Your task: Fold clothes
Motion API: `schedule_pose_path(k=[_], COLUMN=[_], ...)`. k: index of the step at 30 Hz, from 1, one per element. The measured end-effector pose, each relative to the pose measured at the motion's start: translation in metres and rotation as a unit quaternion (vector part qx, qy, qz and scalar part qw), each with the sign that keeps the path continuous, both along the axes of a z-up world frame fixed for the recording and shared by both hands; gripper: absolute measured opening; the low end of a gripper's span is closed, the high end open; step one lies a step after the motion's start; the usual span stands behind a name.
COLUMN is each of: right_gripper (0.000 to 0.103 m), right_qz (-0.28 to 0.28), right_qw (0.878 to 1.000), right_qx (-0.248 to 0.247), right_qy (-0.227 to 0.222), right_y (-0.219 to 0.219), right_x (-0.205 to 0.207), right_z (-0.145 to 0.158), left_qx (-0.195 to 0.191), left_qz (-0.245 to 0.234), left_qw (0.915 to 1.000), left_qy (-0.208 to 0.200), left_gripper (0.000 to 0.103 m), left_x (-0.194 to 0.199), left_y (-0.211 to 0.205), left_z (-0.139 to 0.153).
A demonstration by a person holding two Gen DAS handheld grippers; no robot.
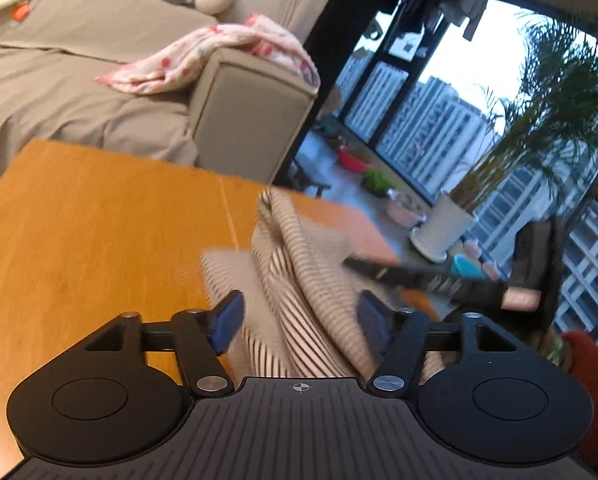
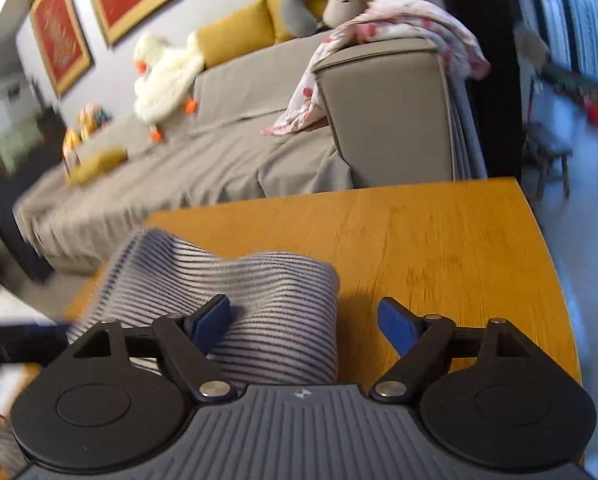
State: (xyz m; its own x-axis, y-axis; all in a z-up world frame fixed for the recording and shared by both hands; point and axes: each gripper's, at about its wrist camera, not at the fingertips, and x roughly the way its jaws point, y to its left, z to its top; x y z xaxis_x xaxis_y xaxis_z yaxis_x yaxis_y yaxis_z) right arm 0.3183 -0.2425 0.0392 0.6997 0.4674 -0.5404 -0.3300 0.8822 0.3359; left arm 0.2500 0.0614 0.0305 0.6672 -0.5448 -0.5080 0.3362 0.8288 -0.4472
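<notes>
Striped garment (image 1: 299,280) sits bunched directly between the fingers of my left gripper (image 1: 301,318), rising ahead of the blue pads (image 1: 227,320) in a blurred, lifted fold. Fingers are spread wide on either side of the cloth; whether either pad presses the fabric, I cannot tell.

From the right wrist view the same striped garment (image 2: 255,304) lies under and just ahead of the left-hand finger of my right gripper (image 2: 307,324), draped in a soft hump toward that side. My right gripper's fingers are spread wide; the left-hand pad (image 2: 211,322) overlaps the cloth, the other pad stands over bare wood, apart from the fabric. Nothing is clamped.

Garment rests on the orange wooden table (image 2: 439,248), which extends forward and to the right of the right gripper.

Beyond the table's far edge: grey-brown sofa (image 2: 239,152), with a pink patterned blanket (image 2: 411,28) draped over its armrest. White plush duck (image 2: 163,76) lies on the seat further left; mustard cushions (image 2: 235,36) along the backrest.

Left wrist view, to the right of the gripper: large windows and a potted palm (image 1: 443,228).
</notes>
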Motion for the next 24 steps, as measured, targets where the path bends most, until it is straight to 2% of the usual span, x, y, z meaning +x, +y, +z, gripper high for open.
schedule_pose_path(k=[1, 4, 6, 8, 9, 10, 13, 15, 18, 19, 21, 24], right_gripper=[0.086, 0.088, 0.09, 0.093, 0.093, 0.093, 0.094, 0.096, 0.096, 0.096, 0.096, 0.096], right_qz=[-0.001, 0.007, 0.014, 0.007, 0.003, 0.001, 0.0, 0.002, 0.013, 0.018, 0.032, 0.054], right_qw=[1.0, 1.0, 1.0, 1.0, 1.0, 1.0, 0.999, 0.997, 0.994, 0.993, 0.988, 0.979], right_qx=[0.006, -0.003, -0.015, -0.013, -0.011, -0.011, -0.029, -0.056, -0.086, -0.094, -0.119, -0.154], right_qy=[-0.005, -0.015, -0.015, -0.011, -0.009, -0.009, -0.026, -0.044, -0.063, -0.069, -0.09, -0.123], right_y=[-0.004, -0.006, -0.003, -0.002, -0.001, -0.001, 0.005, 0.012, 0.022, 0.024, 0.031, 0.04], right_x=[-0.009, -0.036, -0.054, -0.061, -0.064, -0.066, -0.07, -0.074, -0.081, -0.083, -0.093, -0.11], right_z=[0.002, 0.0, -0.006, -0.01, -0.012, -0.011, -0.007, -0.007, -0.005, -0.003, 0.0, 0.006], left_qx=[-0.008, -0.033, -0.031, -0.024, -0.024, -0.027, -0.04, -0.033, 0.013, 0.013, -0.013, -0.023], left_qz=[-0.009, -0.037, -0.044, -0.044, -0.045, -0.046, -0.056, -0.059, -0.031, -0.024, -0.015, -0.008], left_qw=[0.9999, 0.9985, 0.9982, 0.9981, 0.9982, 0.9983, 0.9976, 0.9977, 0.9991, 0.9988, 0.9982, 0.9989], left_qy=[0.005, 0.022, 0.028, 0.035, 0.032, 0.024, 0.0, -0.001, 0.027, 0.04, 0.057, 0.04], left_gripper=[0.085, 0.089, 0.089, 0.084, 0.069, 0.06, 0.051, 0.05, 0.05, 0.052, 0.053, 0.061], left_x=[-0.007, -0.018, -0.018, -0.013, -0.013, -0.015, -0.021, -0.024, -0.024, -0.024, -0.023, -0.025], left_y=[0.001, -0.002, -0.008, -0.017, -0.02, -0.021, -0.019, -0.016, -0.011, -0.006, 0.006, 0.016], left_z=[-0.001, -0.003, -0.008, -0.012, -0.01, -0.007, 0.006, 0.007, -0.011, -0.019, -0.026, -0.017])
